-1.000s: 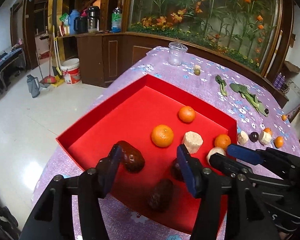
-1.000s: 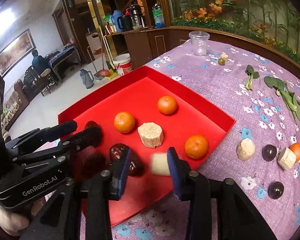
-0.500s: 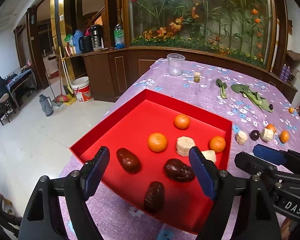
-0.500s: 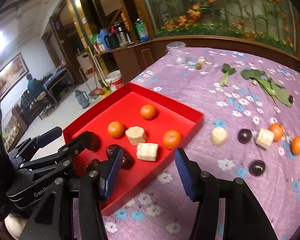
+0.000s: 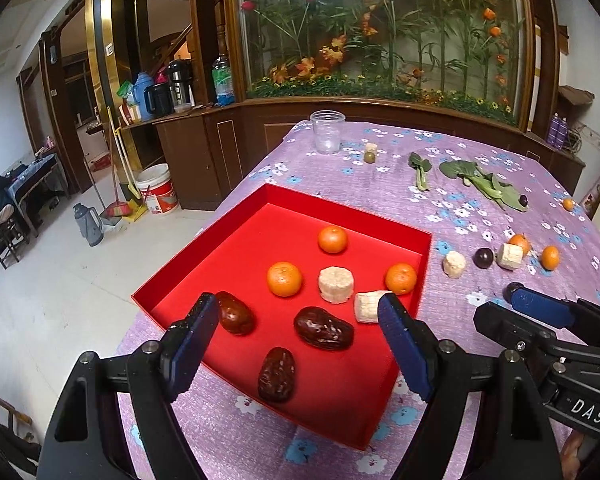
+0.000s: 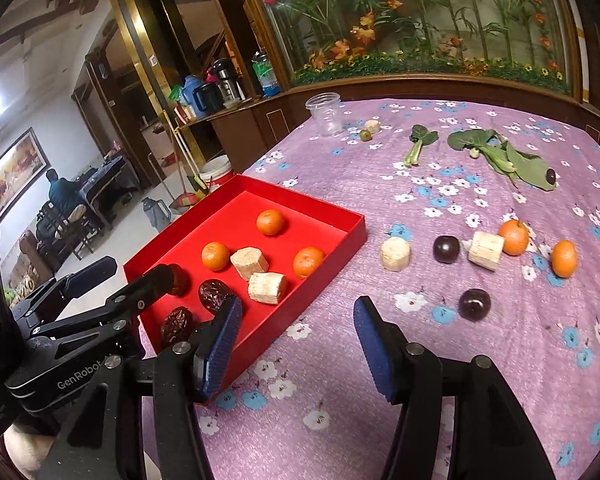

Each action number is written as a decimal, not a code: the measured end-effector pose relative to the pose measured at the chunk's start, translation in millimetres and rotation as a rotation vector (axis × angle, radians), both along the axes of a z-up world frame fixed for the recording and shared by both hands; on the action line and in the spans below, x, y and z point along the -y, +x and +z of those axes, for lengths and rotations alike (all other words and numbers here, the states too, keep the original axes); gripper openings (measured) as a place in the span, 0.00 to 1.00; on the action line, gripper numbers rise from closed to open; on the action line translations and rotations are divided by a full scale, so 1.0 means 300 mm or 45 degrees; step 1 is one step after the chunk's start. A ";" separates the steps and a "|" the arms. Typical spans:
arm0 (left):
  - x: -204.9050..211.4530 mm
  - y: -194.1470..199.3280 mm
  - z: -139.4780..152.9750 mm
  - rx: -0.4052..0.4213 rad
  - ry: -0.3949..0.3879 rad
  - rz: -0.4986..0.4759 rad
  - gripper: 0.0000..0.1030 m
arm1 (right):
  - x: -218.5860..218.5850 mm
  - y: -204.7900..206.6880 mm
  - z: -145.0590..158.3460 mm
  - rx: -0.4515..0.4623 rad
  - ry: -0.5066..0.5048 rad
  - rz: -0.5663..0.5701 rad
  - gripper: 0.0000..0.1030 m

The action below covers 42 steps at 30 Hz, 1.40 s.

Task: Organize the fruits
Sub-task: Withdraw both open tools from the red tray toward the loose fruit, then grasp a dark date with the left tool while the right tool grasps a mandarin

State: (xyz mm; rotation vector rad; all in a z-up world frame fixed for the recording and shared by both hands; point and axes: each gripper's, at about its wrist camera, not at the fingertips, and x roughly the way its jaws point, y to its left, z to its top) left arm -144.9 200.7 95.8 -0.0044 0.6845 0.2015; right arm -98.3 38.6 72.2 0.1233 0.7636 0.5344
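A red tray [image 5: 256,236] holds three oranges [image 5: 284,279], two pale chunks [image 5: 336,284] and three dark dates [image 5: 324,328]. My left gripper [image 5: 296,312] hovers open above the tray's near side, nothing between its fingers. My right gripper [image 6: 298,310] hangs over the tray's near corner [image 6: 260,340] and the purple cloth; its jaws are opening and nothing is between them. On the cloth to the right lie a pale chunk [image 6: 396,254], two dark plums [image 6: 475,304], another pale chunk [image 6: 486,250] and two oranges [image 6: 564,258].
A clear plastic jar [image 5: 327,132], a small green fruit [image 5: 370,157] and leafy greens [image 5: 480,180] lie at the table's far end. The table's left edge drops to a tiled floor beside the tray. A person sits far off to the left.
Both grippers have drawn back from the tray and opened wider. The pale chunk that was between the right fingers now lies in the tray. The right gripper has swung right, towards the cloth.
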 end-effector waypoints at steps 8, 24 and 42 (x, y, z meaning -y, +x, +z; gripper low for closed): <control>0.058 -0.014 0.017 0.005 0.033 -0.031 0.79 | 0.081 -0.021 -0.011 -0.006 0.033 -0.046 0.63; 0.139 0.066 -0.021 -0.084 -0.116 -0.169 0.79 | 0.472 0.009 -0.075 -0.053 0.024 -0.324 0.66; 0.507 0.302 -0.161 -0.275 -0.210 -0.570 0.79 | 0.640 0.310 -0.108 -0.092 -0.235 -0.426 0.65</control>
